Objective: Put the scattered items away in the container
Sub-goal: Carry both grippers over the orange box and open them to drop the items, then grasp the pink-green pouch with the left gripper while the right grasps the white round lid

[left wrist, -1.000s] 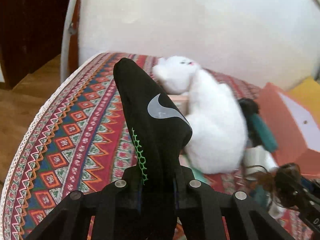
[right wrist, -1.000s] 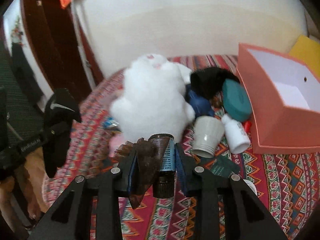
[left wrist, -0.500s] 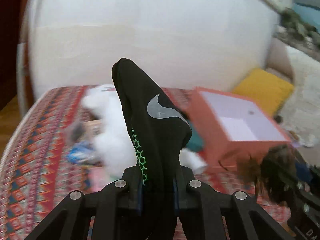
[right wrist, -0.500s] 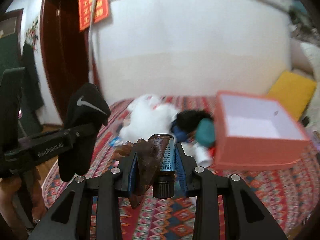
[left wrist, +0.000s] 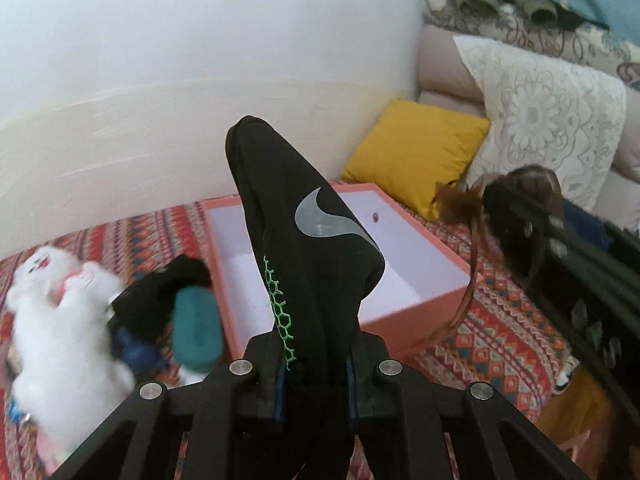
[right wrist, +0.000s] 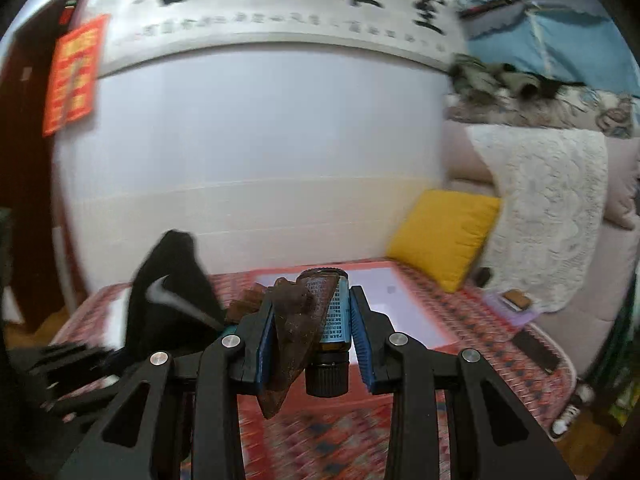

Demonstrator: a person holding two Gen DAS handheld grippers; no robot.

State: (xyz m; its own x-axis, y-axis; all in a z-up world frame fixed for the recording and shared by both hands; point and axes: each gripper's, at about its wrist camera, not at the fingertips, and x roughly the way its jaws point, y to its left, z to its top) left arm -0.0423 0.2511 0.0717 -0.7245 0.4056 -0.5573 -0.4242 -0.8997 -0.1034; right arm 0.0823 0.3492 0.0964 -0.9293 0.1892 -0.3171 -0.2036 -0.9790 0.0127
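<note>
A: Left gripper is clamped on our black sock, w/ the pink box right behind it, open side up on the patterned cloth.

B: Yep, and our right gripper is pinching a small brown bottle plus a brown hair clip. Plush cat and teal case lie left of the box.

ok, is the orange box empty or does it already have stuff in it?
Looks empty. The orange box is open-topped, and the left wrist view shows only bare white lining; the black sock in the left gripper hides part of the floor.
</note>
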